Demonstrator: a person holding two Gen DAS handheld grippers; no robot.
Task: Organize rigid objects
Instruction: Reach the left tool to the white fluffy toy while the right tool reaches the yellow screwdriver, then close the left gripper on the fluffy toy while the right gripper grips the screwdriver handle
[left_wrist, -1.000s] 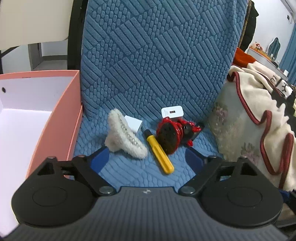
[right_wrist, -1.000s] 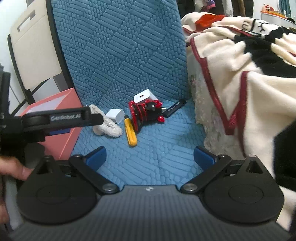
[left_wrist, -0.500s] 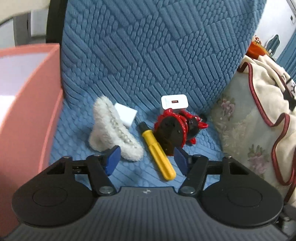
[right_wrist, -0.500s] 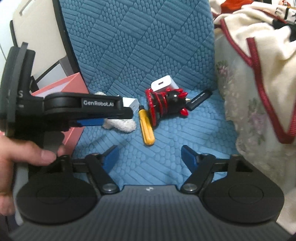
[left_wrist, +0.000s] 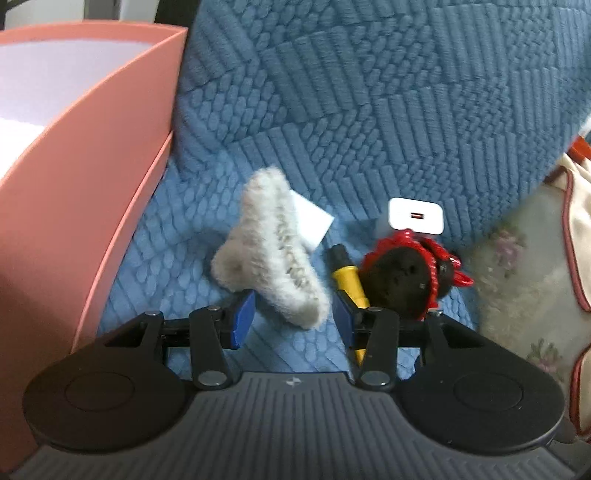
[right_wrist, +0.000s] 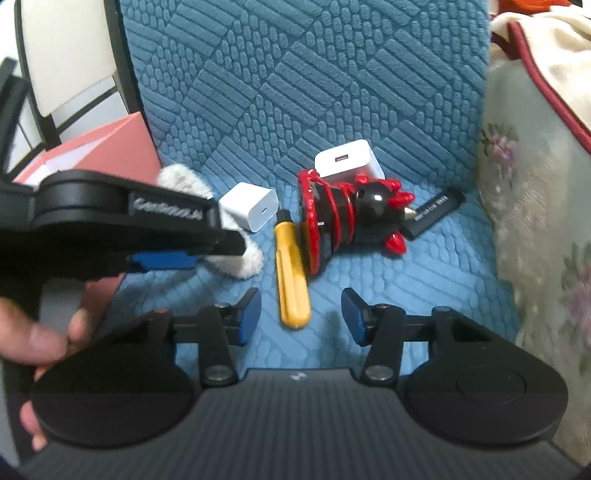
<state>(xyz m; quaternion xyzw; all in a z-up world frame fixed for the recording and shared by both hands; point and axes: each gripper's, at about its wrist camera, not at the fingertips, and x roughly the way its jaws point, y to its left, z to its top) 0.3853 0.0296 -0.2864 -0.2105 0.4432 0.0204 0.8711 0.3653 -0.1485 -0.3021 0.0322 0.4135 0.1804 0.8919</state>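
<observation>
A small cluster of objects lies on a blue quilted chair seat, close to where the seat meets the backrest. On the left of the cluster is a fluffy white hair claw clip, with a small white charger cube touching its far side. To the right lies a yellow-handled screwdriver, pointing away from the cameras, and just beside it a red and black toy tipped on its side. A larger white charger sits behind the toy, touching it, and a black stick-shaped object with small blurred lettering lies to the toy's right.

The left hand-held gripper hovers low over the seat with its blue-padded fingers partly open, one on either side of the near end of the fluffy clip, holding nothing. Its right finger sits in front of the screwdriver. In the right wrist view a bare hand grips its handle.

The right hand-held gripper is also partly open and empty, its fingers flanking the near end of the screwdriver handle without touching it.

A pink box with a pale interior stands at the seat's left edge. A cream blanket with dark red trim is heaped on the right.
</observation>
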